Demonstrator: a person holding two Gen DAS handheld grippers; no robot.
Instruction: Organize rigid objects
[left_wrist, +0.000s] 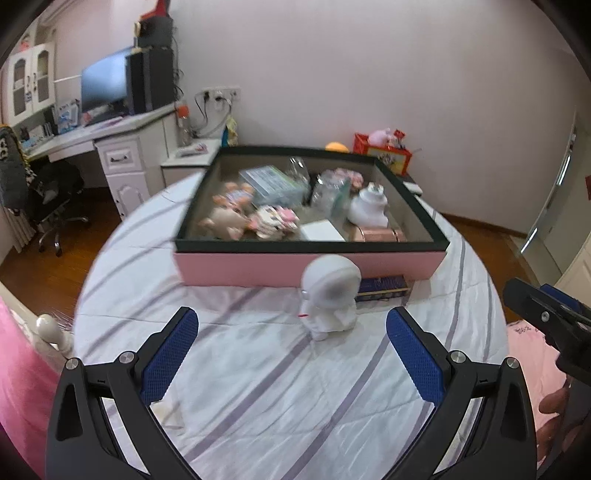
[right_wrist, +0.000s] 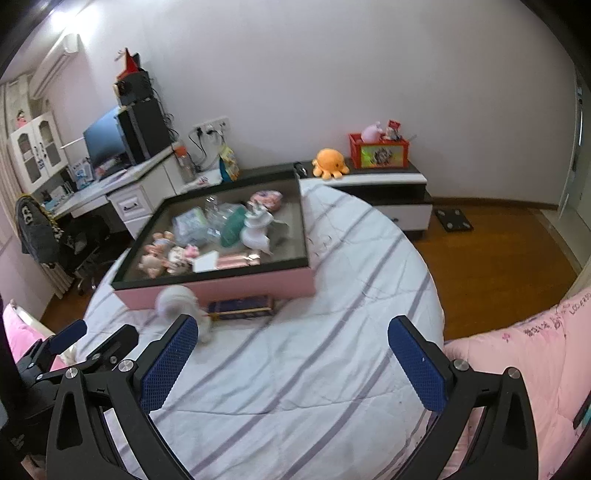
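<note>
One white astronaut figurine (left_wrist: 330, 295) and one dark blue flat box (left_wrist: 384, 287) on the striped bed; one shallow pink tray (left_wrist: 258, 264) with black rim; far right, one orange plush octopus (right_wrist: 330, 162), one red crate (right_wrist: 378, 150).

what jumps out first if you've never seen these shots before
A big pink box with a dark rim sits on the striped bed, crammed with toys and small items. In front of it stands a white astronaut figure, beside a dark blue box. Both the left hand-held gripper and right hand-held gripper are open, empty.
</note>
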